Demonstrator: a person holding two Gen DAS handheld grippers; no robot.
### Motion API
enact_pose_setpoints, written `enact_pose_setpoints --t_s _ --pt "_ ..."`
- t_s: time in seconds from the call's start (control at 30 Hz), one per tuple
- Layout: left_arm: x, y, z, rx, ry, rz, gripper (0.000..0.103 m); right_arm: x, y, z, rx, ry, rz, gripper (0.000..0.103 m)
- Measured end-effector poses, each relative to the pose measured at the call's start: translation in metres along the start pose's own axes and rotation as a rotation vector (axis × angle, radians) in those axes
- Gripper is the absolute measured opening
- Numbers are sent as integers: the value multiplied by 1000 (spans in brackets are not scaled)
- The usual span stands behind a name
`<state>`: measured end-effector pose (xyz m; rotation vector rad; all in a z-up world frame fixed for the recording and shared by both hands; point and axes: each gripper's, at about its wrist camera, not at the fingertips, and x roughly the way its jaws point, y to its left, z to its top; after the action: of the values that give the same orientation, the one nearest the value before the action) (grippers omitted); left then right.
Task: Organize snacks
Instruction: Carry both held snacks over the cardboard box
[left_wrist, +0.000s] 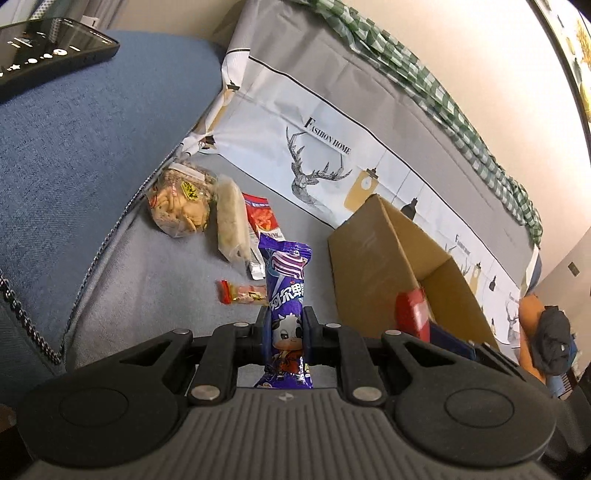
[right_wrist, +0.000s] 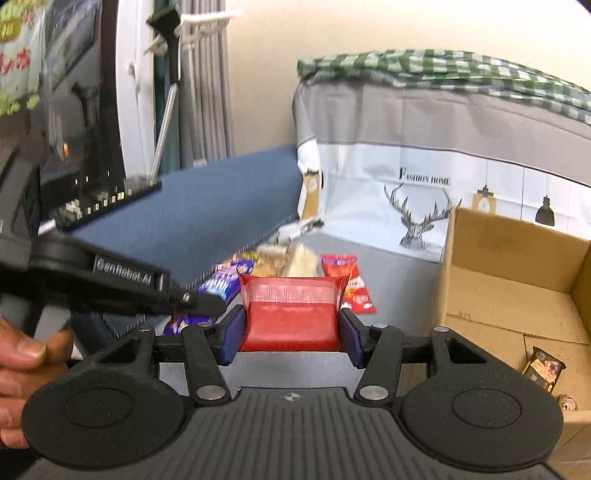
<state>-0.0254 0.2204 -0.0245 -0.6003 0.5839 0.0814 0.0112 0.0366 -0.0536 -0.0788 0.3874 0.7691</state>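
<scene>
My left gripper (left_wrist: 287, 328) is shut on a purple snack packet (left_wrist: 286, 273) with a cartoon cow, held upright above the grey sofa seat (left_wrist: 155, 295). In the right wrist view my right gripper (right_wrist: 291, 328) is shut on a red packet with a clear top strip (right_wrist: 291, 314), its blue pads pressing both sides. An open cardboard box (right_wrist: 509, 288) stands to the right, with a dark snack packet (right_wrist: 543, 369) on its floor. The same box (left_wrist: 369, 258) sits right of my left gripper, and the red packet (left_wrist: 412, 314) shows at its near edge.
Loose snacks lie on the seat: a clear bag of brown pieces (left_wrist: 181, 206), a pale pack (left_wrist: 231, 218), a red packet (left_wrist: 262, 218) and a small orange candy (left_wrist: 242, 293). A phone (left_wrist: 48, 48) rests on the blue armrest (left_wrist: 74, 147). A deer-print cushion (left_wrist: 314, 140) backs the seat.
</scene>
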Motion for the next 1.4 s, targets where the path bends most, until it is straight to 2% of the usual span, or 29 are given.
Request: enact_pose_setpoints --t_s 0.2,0.33,0.47,0.57,0.77,0.93,1.17,1.4 --pt "-1 -6 5 -34 14 12 17 -8 -22 11 85 -74 -2 56" --pt "5 -25 15 -39 14 2 17 -17 -42 20 148 -139 -20 56" --pt "12 -55 26 -29 -2 -34 17 -24 -69 24 227 -188 -69 56" --pt "23 -84 32 -6 11 -67 17 -27 -89 24 294 -216 -149 56" --pt "54 -140 32 55 52 -137 17 -31 -141 15 444 -202 -344 56" --pt "79 -179 29 90 70 -179 17 -36 -169 5 502 -196 -445 56" --pt "103 -210 28 126 83 -208 17 -41 -189 0 538 -203 -485 56" --pt "113 -225 31 146 83 -220 17 -46 -198 -3 568 -213 -500 56"
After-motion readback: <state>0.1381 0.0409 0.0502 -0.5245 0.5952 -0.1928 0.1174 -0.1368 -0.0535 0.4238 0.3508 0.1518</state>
